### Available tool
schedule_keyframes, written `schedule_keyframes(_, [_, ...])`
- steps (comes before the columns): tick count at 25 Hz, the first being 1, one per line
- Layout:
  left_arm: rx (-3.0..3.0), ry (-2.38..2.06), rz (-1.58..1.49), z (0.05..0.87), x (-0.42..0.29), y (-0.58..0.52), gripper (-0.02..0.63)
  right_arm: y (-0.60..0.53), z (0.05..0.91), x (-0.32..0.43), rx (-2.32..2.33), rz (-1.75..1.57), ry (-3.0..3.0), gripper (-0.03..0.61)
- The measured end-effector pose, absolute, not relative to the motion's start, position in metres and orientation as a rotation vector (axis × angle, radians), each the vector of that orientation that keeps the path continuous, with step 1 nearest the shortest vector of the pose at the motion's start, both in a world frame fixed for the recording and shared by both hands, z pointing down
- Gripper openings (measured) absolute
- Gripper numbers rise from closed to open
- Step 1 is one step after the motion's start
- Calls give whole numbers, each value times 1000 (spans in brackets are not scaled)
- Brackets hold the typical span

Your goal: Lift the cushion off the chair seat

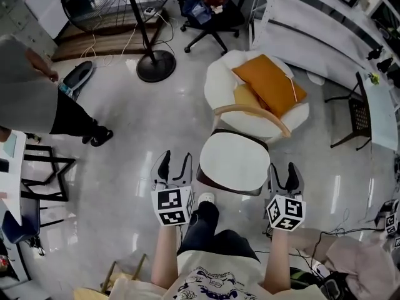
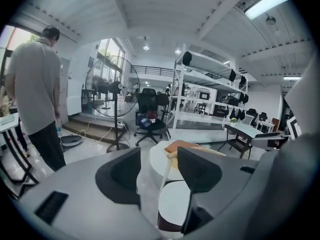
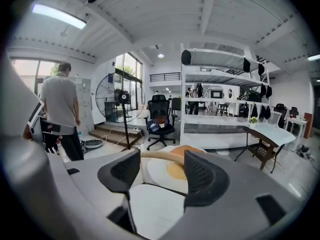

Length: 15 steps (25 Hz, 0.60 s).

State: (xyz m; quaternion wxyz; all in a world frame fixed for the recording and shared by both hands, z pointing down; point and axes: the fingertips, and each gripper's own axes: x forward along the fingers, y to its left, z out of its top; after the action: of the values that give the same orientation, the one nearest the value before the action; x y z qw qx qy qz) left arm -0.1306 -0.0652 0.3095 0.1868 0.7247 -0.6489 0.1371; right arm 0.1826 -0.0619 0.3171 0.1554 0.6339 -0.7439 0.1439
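Nearest the head camera, the person's two forearms reach forward, each carrying a gripper. The left gripper (image 1: pixel 175 165) stands just left of the chair (image 1: pixel 205 180), clear of it. Its jaws are wide apart and grip nothing, and its own view shows only floor and the chair's edge beyond the fingers (image 2: pixel 122 171). The right gripper (image 1: pixel 282 172) stands just right of the chair, also wide open and empty (its own view confirms this, with the seat lying ahead of the gap).

The white cushion (image 1: pixel 234 161) lies flat on the dark chair seat, between the two grippers. Neither one touches it.

Beyond the seat curves the wooden backrest (image 1: pixel 250 111). Behind that, an egg-shaped floor pad (image 1: pixel 222 83) lies on the floor, with an orange pillow (image 1: pixel 270 83) on top of it.

Further off:
- A pedestal fan (image 1: pixel 156 65) stands on its round base to the left.
- A black office chair (image 1: pixel 209 14) stands near the top edge.
- A standing person (image 1: pixel 37 99) in a grey top is at far left, well apart from the work.
- White shelving (image 3: pixel 220 99) lines the back of the room.
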Motion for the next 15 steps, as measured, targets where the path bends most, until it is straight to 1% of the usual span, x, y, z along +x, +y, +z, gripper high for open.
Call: schedule_keyframes(15, [1928,-1650,567,469,-133,-124,236,-109,469,195,1724,621,-1945,296])
